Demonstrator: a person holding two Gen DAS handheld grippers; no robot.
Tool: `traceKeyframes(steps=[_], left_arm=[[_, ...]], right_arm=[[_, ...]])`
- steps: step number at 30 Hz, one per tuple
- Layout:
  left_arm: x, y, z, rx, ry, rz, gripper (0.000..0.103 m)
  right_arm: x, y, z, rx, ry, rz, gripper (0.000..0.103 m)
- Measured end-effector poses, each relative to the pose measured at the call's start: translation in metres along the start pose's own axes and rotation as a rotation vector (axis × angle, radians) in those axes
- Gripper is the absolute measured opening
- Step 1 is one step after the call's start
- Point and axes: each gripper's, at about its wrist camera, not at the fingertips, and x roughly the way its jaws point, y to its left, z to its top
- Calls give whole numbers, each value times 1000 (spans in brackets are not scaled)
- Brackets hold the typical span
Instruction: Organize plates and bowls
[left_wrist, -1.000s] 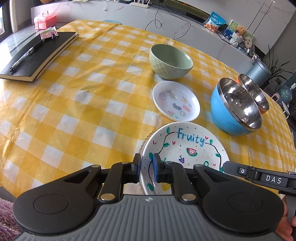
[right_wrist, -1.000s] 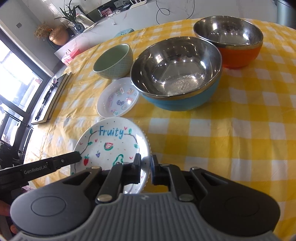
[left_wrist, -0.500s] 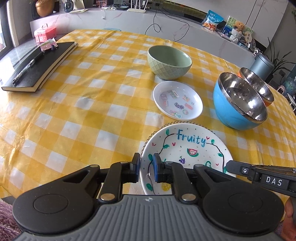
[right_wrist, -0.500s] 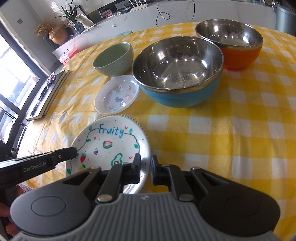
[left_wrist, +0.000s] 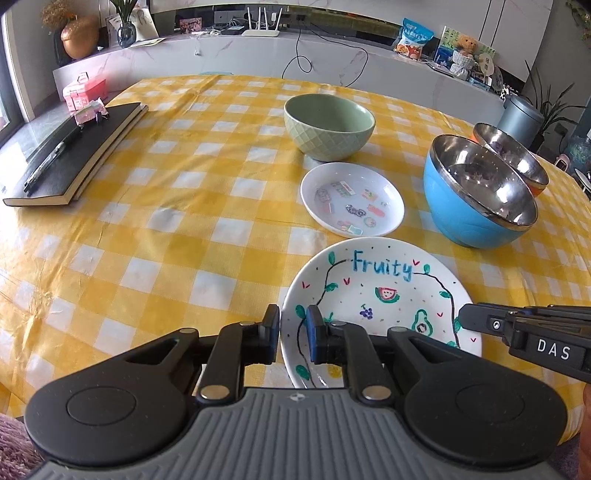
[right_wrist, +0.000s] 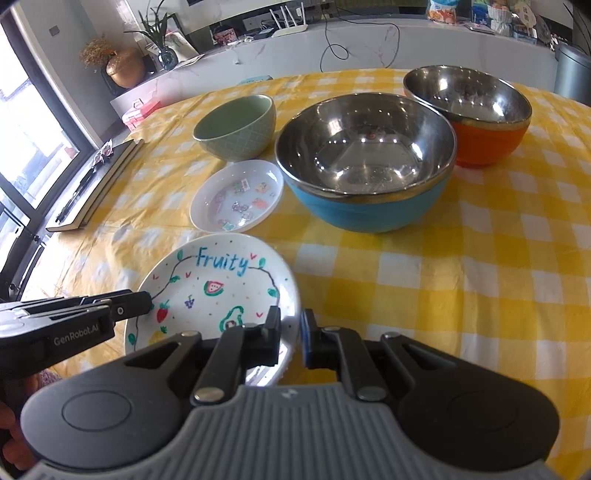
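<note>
**Both tongs pinch the painted plate at its near edge**

The left tongs (left_wrist: 292, 334) are pinching the left near rim of the painted plate (left_wrist: 384, 295), one finger outside the rim and one on the plate's face. The right tongs (right_wrist: 290, 338) pinch the same plate (right_wrist: 218, 284) at its right near rim in the same way. Each pair shows in the other's camera as a dark arm reaching the plate from the side. The plate carries the word "Fruity" and small drawings of fruit and vines. It sits at the near edge of the desk (left_wrist: 184, 221), which wears a yellow and white checked cloth; whether the plate is lifted clear of the cloth or resting on it, I cannot tell.

Just beyond the plate lies a small white dish (left_wrist: 351, 199) with little pictures inside it. Behind that dish, nearly touching it, stands a green bowl (left_wrist: 328, 127) with a diamond pattern on its outside. To the right of the dish is a blue bowl (left_wrist: 480, 192) with a shiny steel inside, and right behind it an orange bowl (right_wrist: 469, 110), also steel inside; the two stand close together.

At the far left of the desk lies a black notebook (left_wrist: 77, 151) with a pen (left_wrist: 48, 162) on its cover.
</note>
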Motion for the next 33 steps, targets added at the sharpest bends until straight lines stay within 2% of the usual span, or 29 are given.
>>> traceKeyframes(steps=[1,4,8,14,17,28,33], left_arm=[[-1,1,0,-2,-3,-4,17],[-3,4,-1,-14,-18,-28,23],[-11,5,0,-19,-74,-33,32],[-16,1,7,-41,-167,-41,38],[-13,1,11,-69,-189,-49,42],[8,5,32,-167,-226,-41,44],[22,9,39,-214,-177,-46,46]], right_arm=[[-2,0,-1,-15,-16,-5,10],[-10,2,-1,-60,-76,-32,26],[-20,1,0,-61,-148,-45,27],[-24,6,2,-26,-236,-45,30],[-18,9,1,6,-251,-39,30],[12,22,10,90,-257,-42,30],[26,23,16,132,-261,-36,30]])
